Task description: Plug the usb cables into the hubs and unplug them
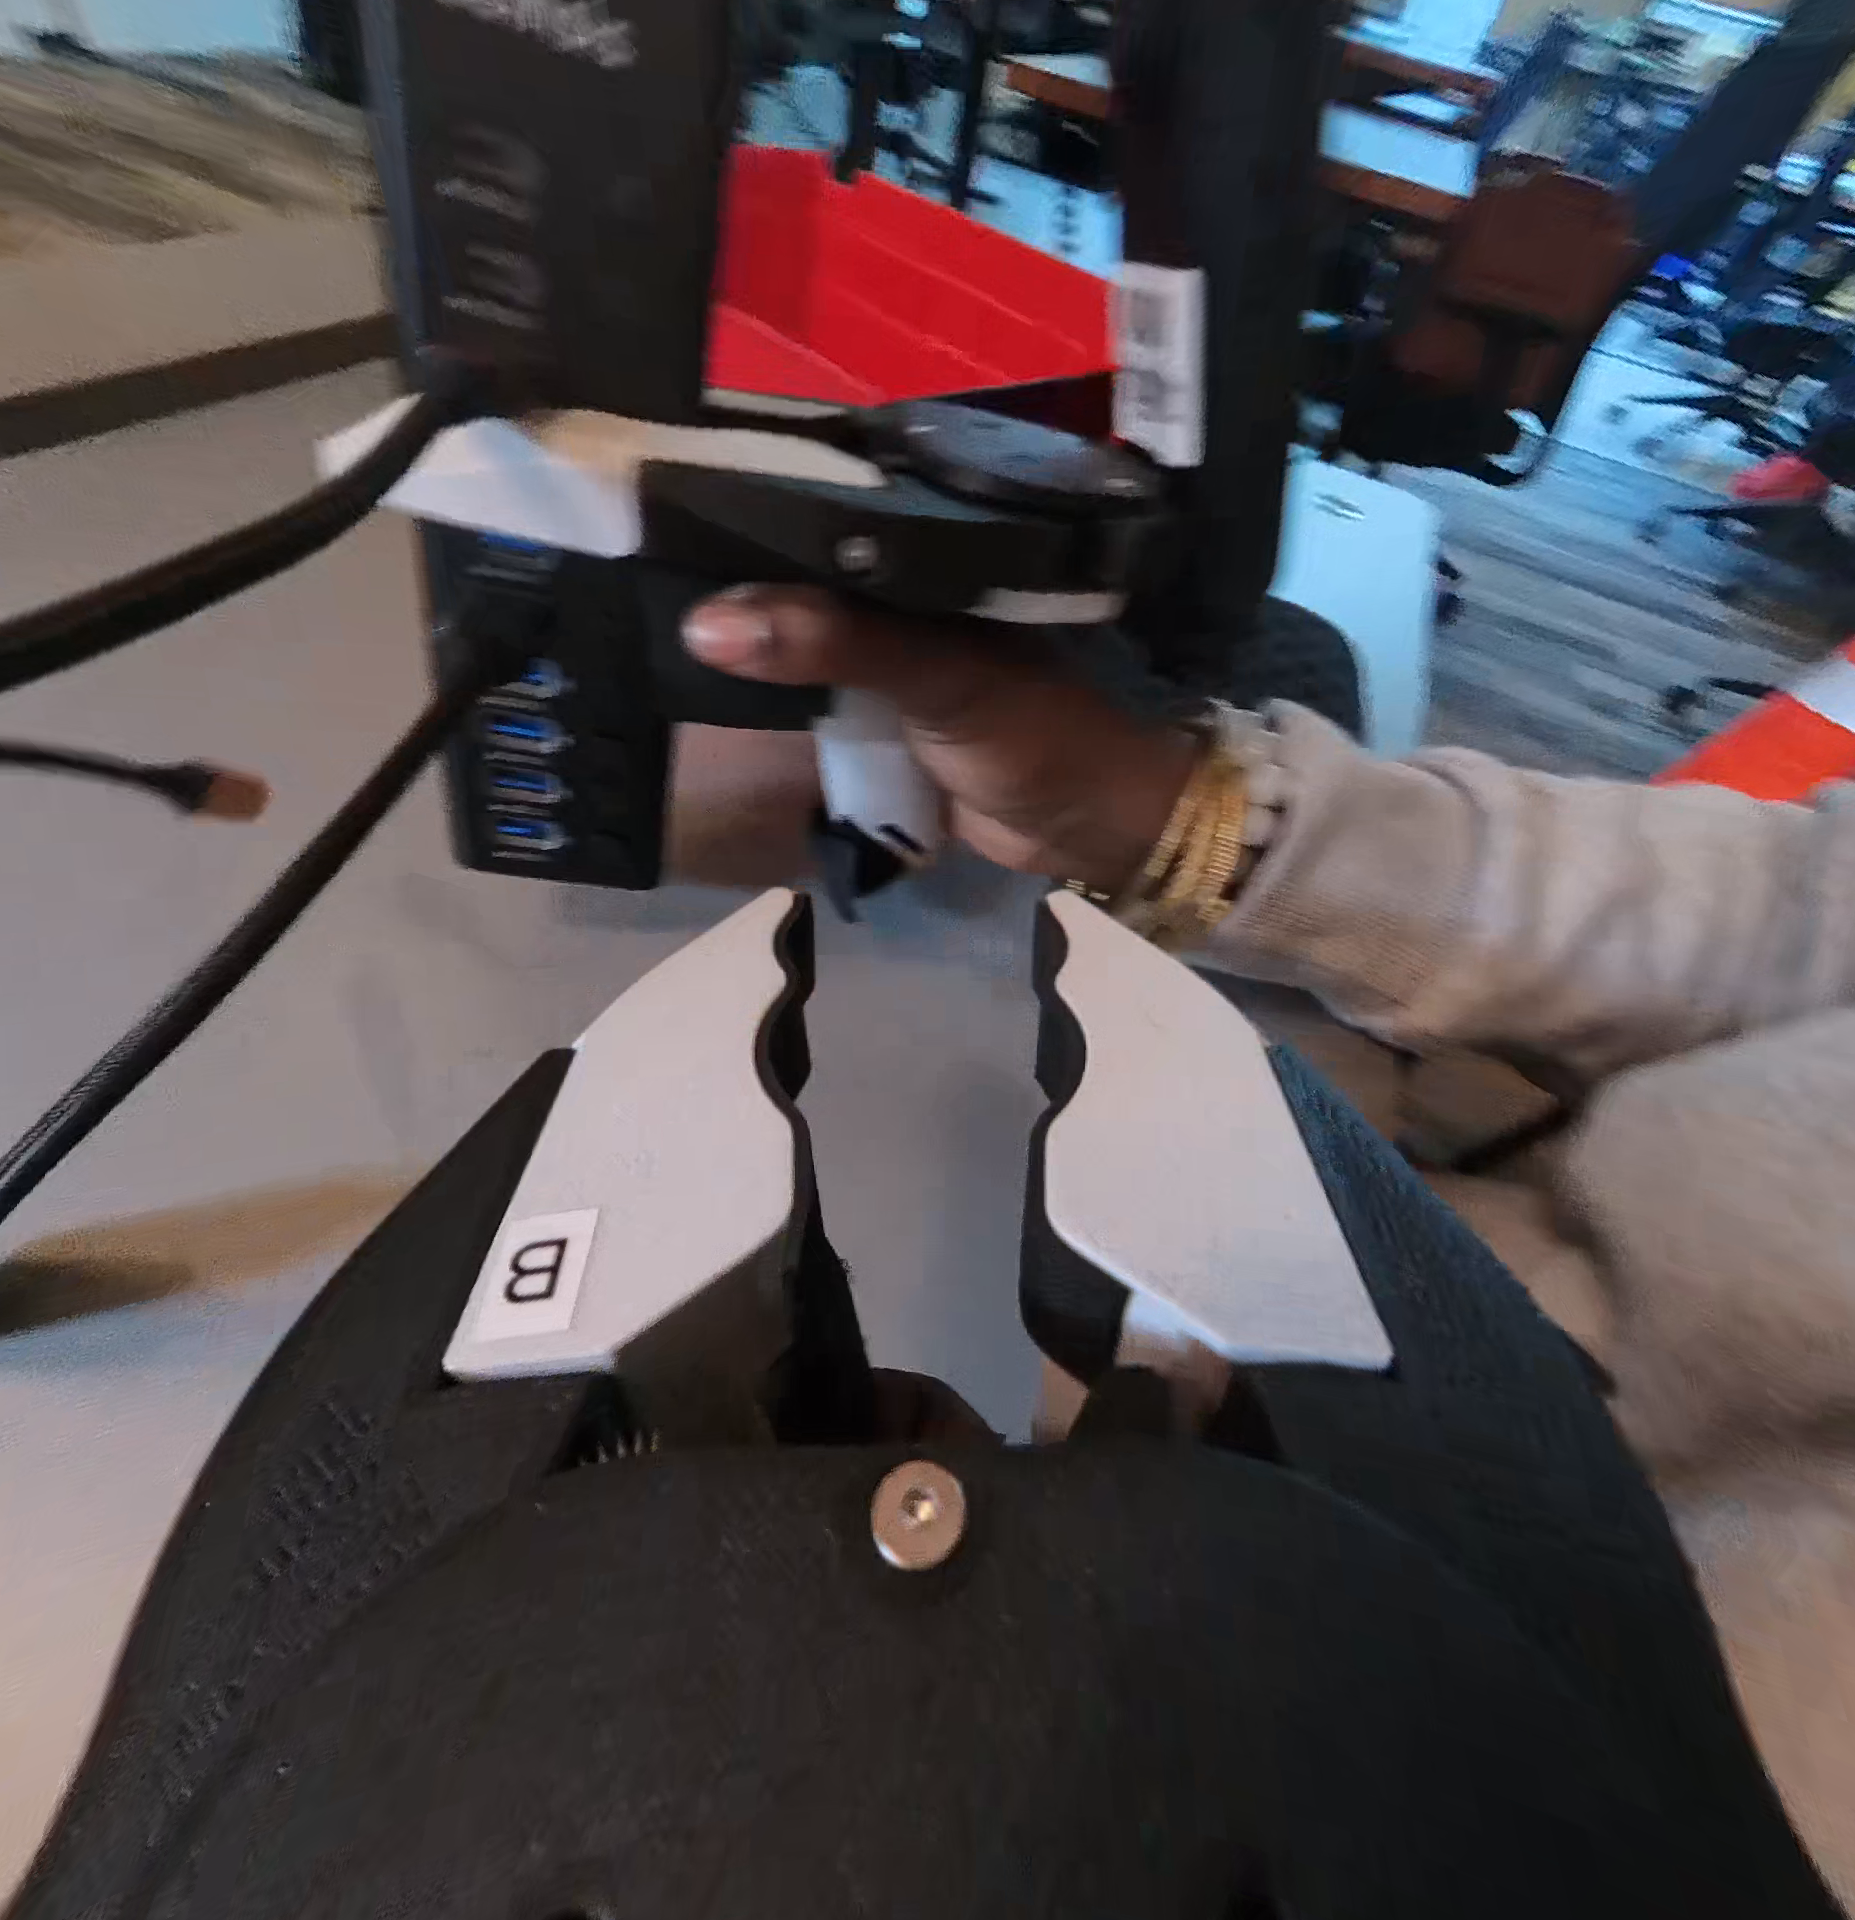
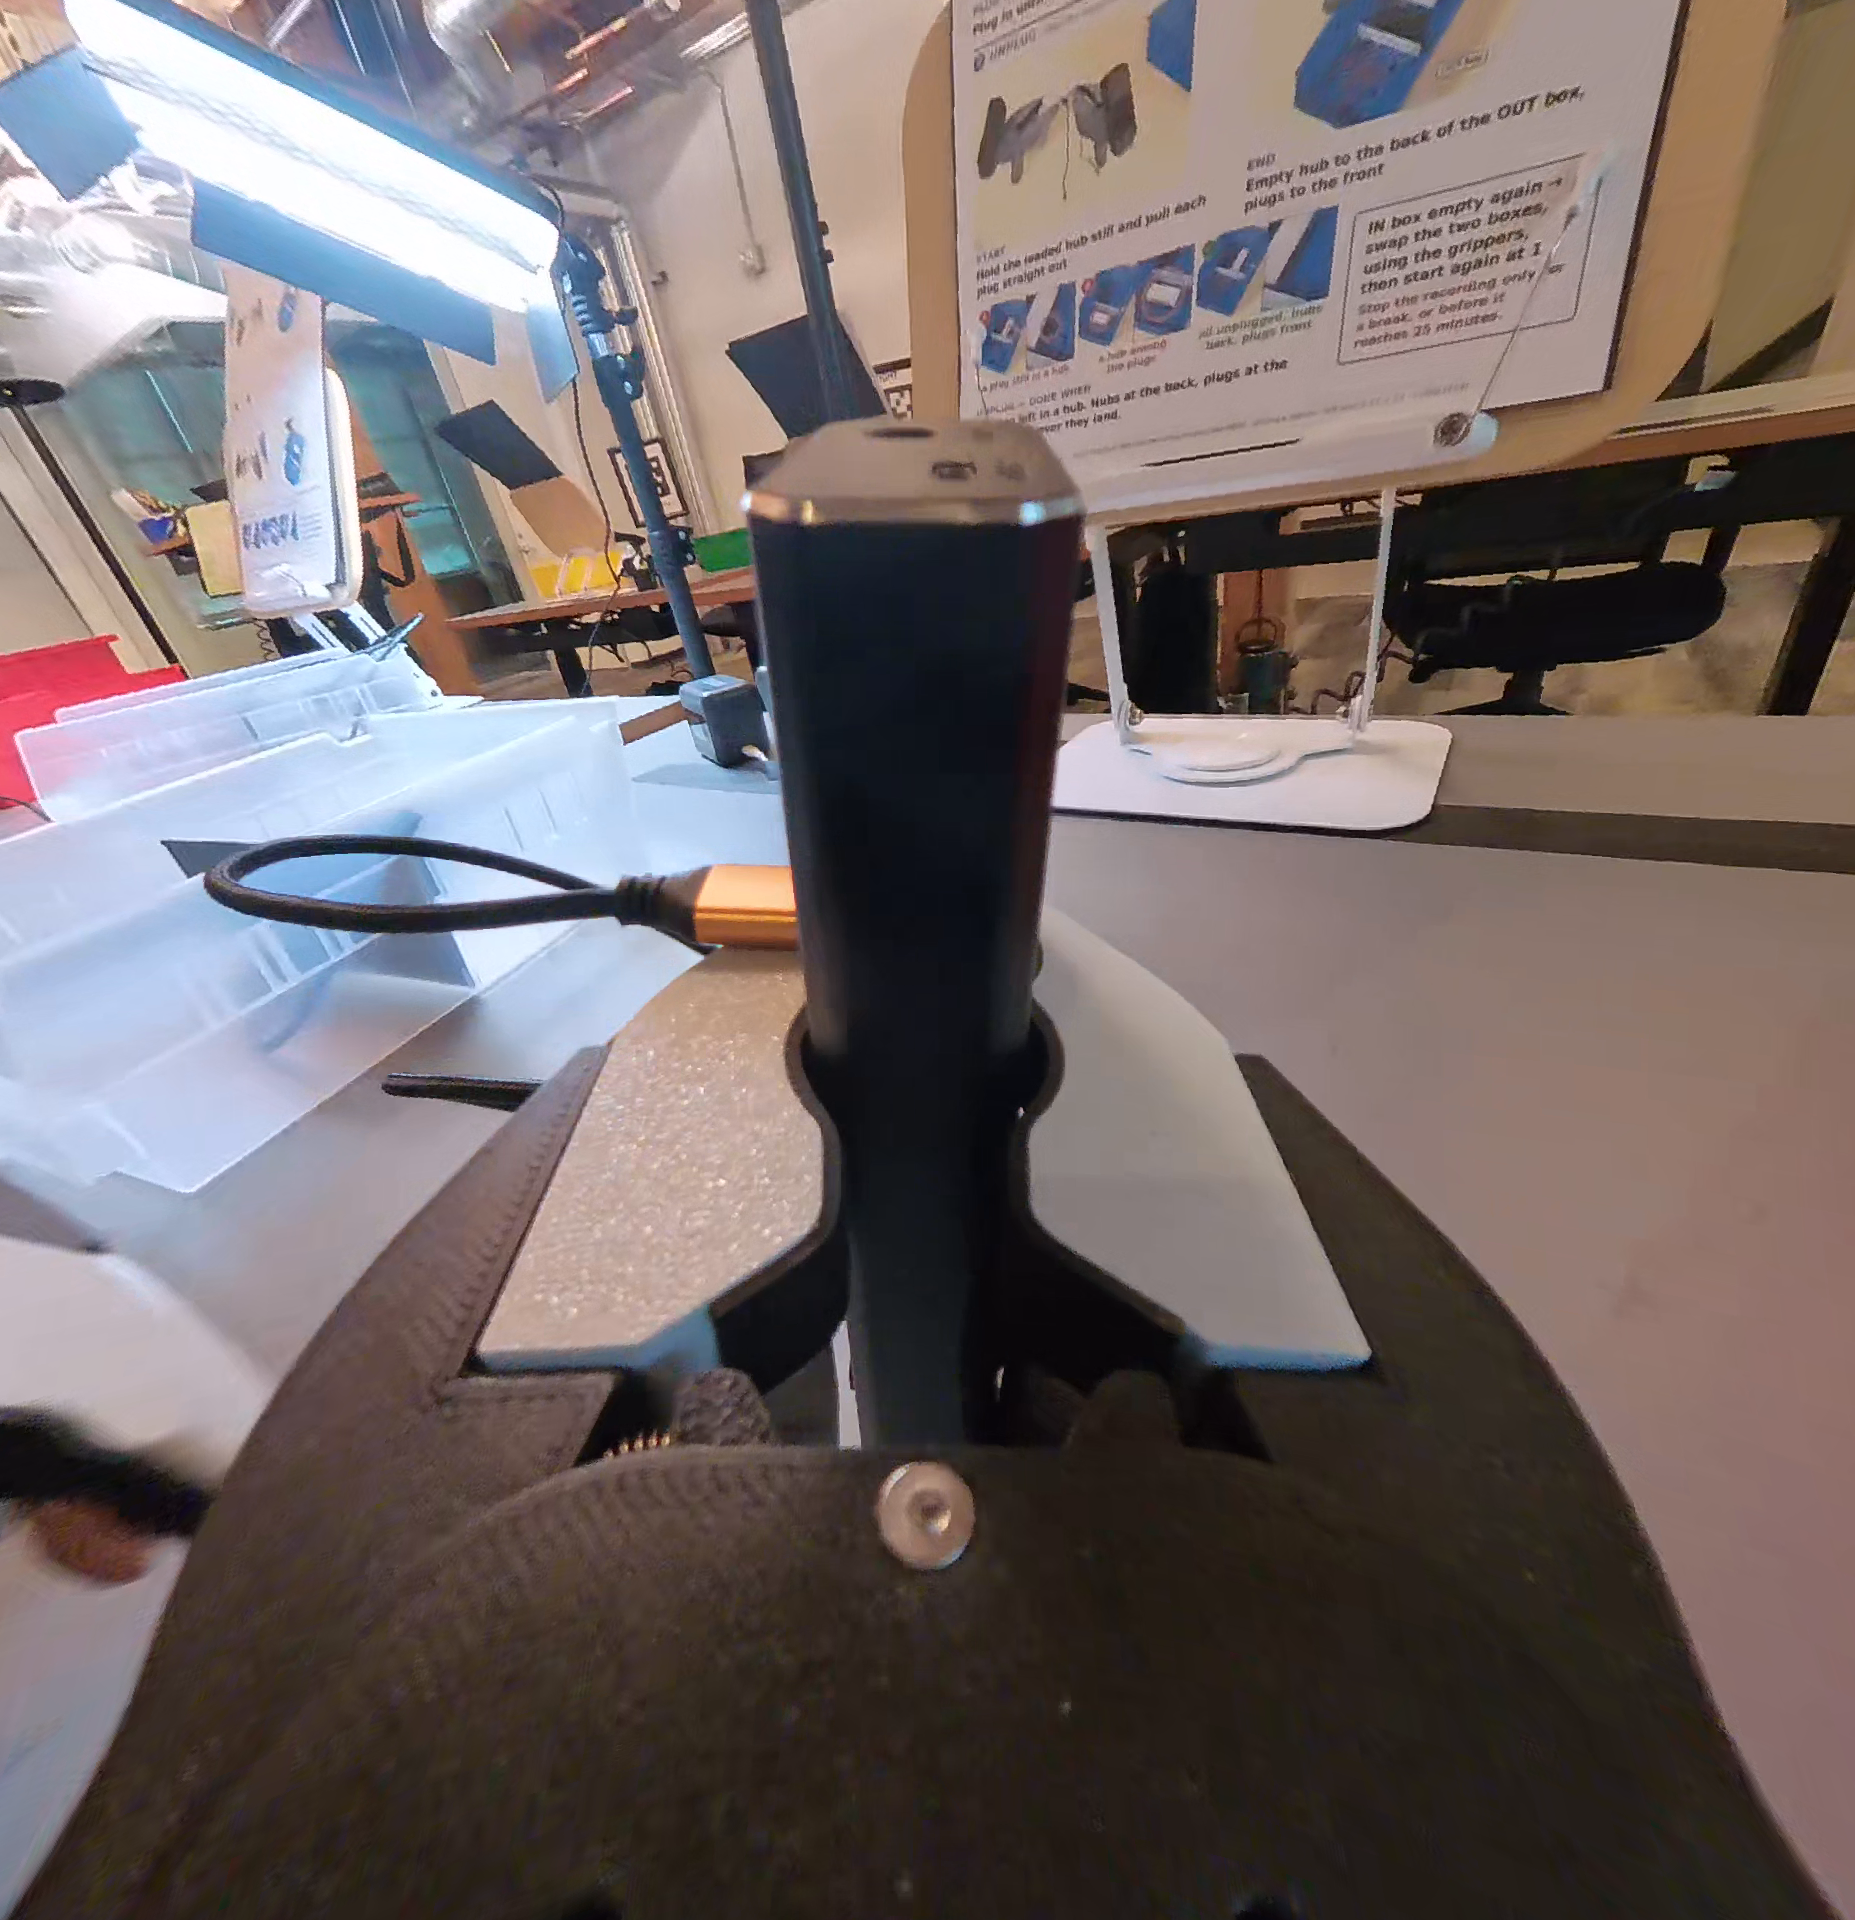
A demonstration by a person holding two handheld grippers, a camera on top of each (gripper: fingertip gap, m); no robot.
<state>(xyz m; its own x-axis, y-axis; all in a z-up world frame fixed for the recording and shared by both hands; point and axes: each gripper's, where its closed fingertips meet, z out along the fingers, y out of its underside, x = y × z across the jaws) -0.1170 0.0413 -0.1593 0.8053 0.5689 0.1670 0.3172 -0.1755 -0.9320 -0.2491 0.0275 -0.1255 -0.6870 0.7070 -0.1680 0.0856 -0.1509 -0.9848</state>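
While clear of hub [image 1: 549,748] — left claw [image 1: 923,914]

Clear plastic bins [image 2: 279,831], red bin [image 1: 902,281], instruction poster [image 2: 1297,208], white stand [image 2: 1255,769], orange cone [image 1: 1796,727]

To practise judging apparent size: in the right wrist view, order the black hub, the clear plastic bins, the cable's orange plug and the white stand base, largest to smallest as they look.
1. clear plastic bins
2. black hub, though its nearness to the camera inflates it
3. white stand base
4. orange plug
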